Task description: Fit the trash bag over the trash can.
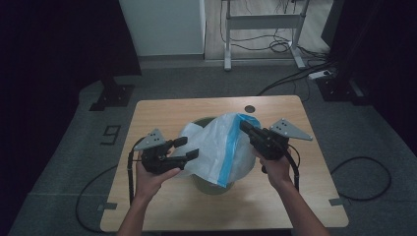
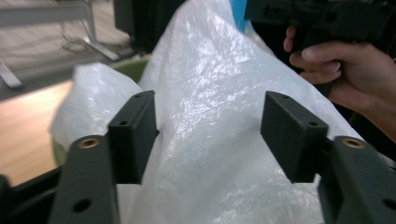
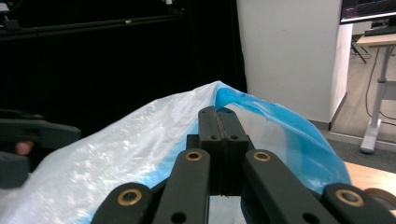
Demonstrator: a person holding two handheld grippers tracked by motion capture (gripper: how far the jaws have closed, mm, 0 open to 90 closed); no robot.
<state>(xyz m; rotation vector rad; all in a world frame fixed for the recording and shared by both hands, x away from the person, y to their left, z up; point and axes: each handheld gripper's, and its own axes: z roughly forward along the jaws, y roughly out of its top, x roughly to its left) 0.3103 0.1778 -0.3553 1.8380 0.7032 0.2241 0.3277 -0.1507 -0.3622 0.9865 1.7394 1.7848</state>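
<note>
A white plastic bag [image 1: 216, 145] with a blue rim band [image 1: 231, 155] drapes over a green bin [image 1: 212, 186] in the middle of the wooden table [image 1: 162, 110]. My right gripper [image 1: 244, 126] is shut on the bag's top edge and holds it up; in the right gripper view its jaws [image 3: 218, 122] press together on the white and blue film [image 3: 280, 135]. My left gripper [image 1: 187, 148] stands open at the bag's left side. In the left gripper view the white bag [image 2: 210, 116] lies between and beyond the spread pads [image 2: 292, 133], apart from them.
The bin's green rim [image 2: 133, 67] shows behind the bag. A round hole [image 1: 250, 108] sits near the table's far edge. Cables [image 1: 361, 172] lie on the grey floor around the table, and a white desk frame [image 1: 260, 29] stands behind it.
</note>
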